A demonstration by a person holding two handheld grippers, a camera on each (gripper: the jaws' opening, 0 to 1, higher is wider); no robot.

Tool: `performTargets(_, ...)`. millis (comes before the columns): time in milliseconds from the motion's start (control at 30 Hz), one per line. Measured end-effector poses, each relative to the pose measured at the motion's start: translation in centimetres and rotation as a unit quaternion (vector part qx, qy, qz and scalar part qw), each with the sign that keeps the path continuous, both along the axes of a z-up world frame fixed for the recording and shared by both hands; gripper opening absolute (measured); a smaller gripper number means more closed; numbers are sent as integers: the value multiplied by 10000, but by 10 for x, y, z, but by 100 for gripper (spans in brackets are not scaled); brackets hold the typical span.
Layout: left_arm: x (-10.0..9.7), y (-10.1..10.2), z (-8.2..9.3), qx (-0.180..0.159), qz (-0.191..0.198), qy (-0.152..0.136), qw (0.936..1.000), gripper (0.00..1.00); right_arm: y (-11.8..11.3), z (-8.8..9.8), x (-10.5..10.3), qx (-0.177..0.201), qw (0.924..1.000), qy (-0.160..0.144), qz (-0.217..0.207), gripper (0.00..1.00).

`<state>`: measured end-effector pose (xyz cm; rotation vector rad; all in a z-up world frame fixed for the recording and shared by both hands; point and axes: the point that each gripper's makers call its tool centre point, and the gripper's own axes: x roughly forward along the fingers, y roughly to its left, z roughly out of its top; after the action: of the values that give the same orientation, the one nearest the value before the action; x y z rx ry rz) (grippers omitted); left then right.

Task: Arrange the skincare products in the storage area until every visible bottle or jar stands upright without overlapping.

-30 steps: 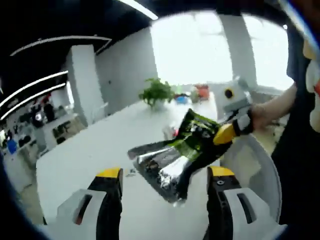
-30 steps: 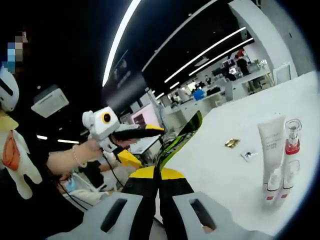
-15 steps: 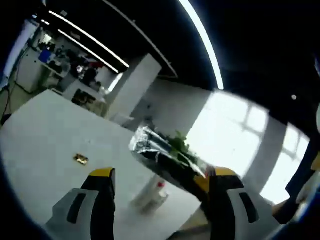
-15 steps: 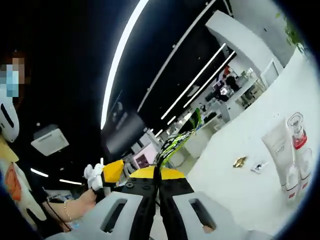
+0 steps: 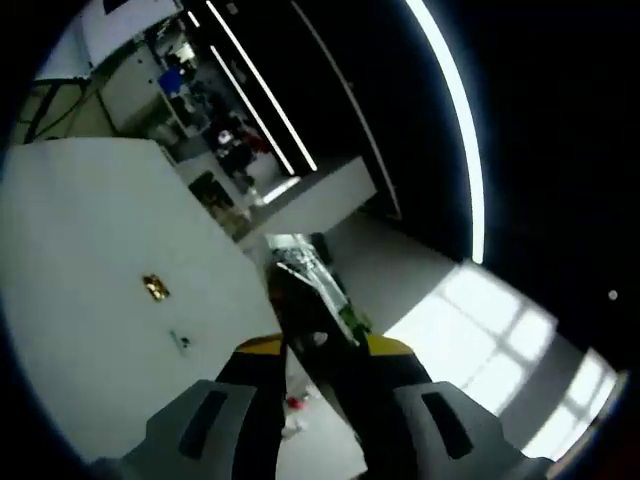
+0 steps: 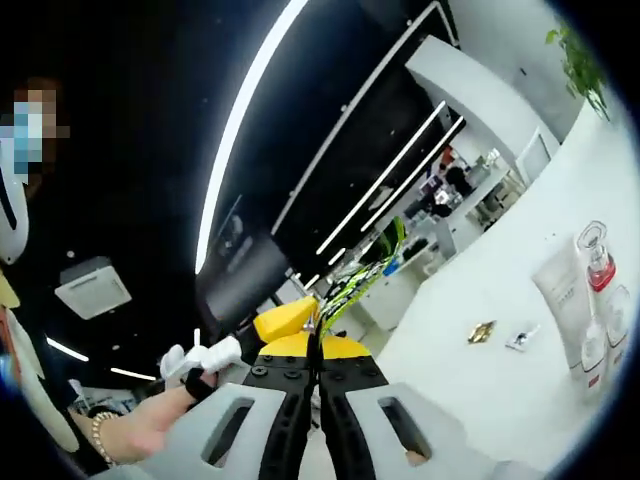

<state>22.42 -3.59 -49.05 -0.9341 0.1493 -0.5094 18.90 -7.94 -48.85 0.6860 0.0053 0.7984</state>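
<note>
Left tool [image 5: 318, 352]: we see its yellow-tipped jaws drawn close together and clenched on a dark foil packet [image 5: 312, 300], which rises between them and leans up and to the left in the left gripper view.

Surface [image 5: 90, 250]: white, stretching to the left of the left tool; a small gold wrapper [image 5: 154, 288] lies flat on it, and a tiny pale scrap [image 5: 180, 341] lies nearer the tool, apart from the wrapper.

Small bottle [image 5: 292, 405]: we make out a red-topped item low between the left jaws, on the surface, mostly hidden; we cannot tell its shape.

Person's hand [image 6: 150, 425]: at lower left of the right gripper view, with a beaded bracelet at the wrist, holding the left tool [image 6: 290, 320], whose yellow tip meets the packet.

Right tool [image 6: 314, 362]: we see its jaws pressed tight on the packet's [image 6: 362, 270] thin edge, the green and black foil standing up from the yellow tips.

Skincare products: in the right gripper view a white tube [image 6: 567, 300] stands upright on the surface [image 6: 480, 390], far right, touching or just beside a clear bottle with a red collar [image 6: 598, 285]; smaller red-trimmed bottles [image 6: 594, 355] stand in front of them, close together.

Wrapper and scrap again: the gold wrapper [image 6: 482, 331] and pale scrap [image 6: 519, 337] lie just left of the products.
</note>
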Motion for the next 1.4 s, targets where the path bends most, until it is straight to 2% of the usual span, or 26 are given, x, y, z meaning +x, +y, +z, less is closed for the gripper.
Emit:
performTargets(100,-1,-2,-1,263,-16,-57,9996,21,-4,-3,0,-17,10000,22,28,1)
performTargets(233,-3,-5,-2,255,-18,47,9997,18,-9,-4,0,-24,10000,55,48,1)
performTargets(267,-3,-5,-3,261,2,53,9996,16,-10,-4,1,-19,10000,65,50,1)
performTargets(333,-3,0,3,170,93,-55,9998,2,-20,-3,5,183,9997,153,-59,1)
performTargets(367,-5,-6,2,44,-88,104,9999,1,-20,-4,5,192,9997,168,16,1)
performTargets(400,-4,-6,1,148,-44,91,9998,1,-21,-5,5,128,9998,156,36,1)
performTargets(433,-5,-8,1,382,-16,-58,9993,1,-21,-4,4,56,9999,87,59,1)
performTargets(467,-6,-9,4,356,-26,-143,9993,1,-22,-2,4,88,9999,81,76,1)
performTargets(500,-6,-9,6,230,-55,-100,9997,0,-23,-1,4,184,9997,101,127,1)
performTargets(567,-7,-10,11,245,-104,-195,9995,0,-24,1,3,238,9995,78,188,2)
performTargets(600,-9,-11,16,336,-180,-355,9986,0,-23,2,1,351,9987,155,331,3)
performTargets(633,-10,-11,19,367,-230,-374,9984,0,-21,-1,-1,440,9971,347,511,5)
performTargets(700,-13,-11,31,320,-419,-508,9973,0,-22,-5,-1,448,9964,328,641,10)
performTargets(733,-14,-12,36,380,-474,-627,9962,0,-23,-9,-3,488,9950,444,754,12)
performTargets(767,-15,-11,43,554,-546,-768,9940,0,-24,-10,-4,521,9943,462,808,14)
performTargets(900,-25,-15,62,1036,-1029,-986,9844,0,-37,-5,-6,810,9901,472,1046,25)
performTargets(1033,-34,-20,71,1363,-1443,-1074,9742,0,-50,1,-5,670,9883,414,1310,41)
performTargets(1167,-46,-33,71,1747,-2085,-963,9575,0,-64,11,0,445,9881,174,1463,51)
performTargets(1300,-54,-50,74,1581,-2503,-934,9506,0,-66,23,-2,392,9824,63,1825,53)
performTargets(1333,-57,-57,73,1546,-2689,-907,9463,0,-65,25,-2,356,9814,7,1885,52)
performTargets(1367,-57,-61,72,1543,-2744,-906,9448,0,-65,26,-3,333,9805,-5,1935,50)
performTargets(1400,-60,-68,69,1506,-2941,-867,9398,0,-64,27,-5,359,9774,27,2083,46)
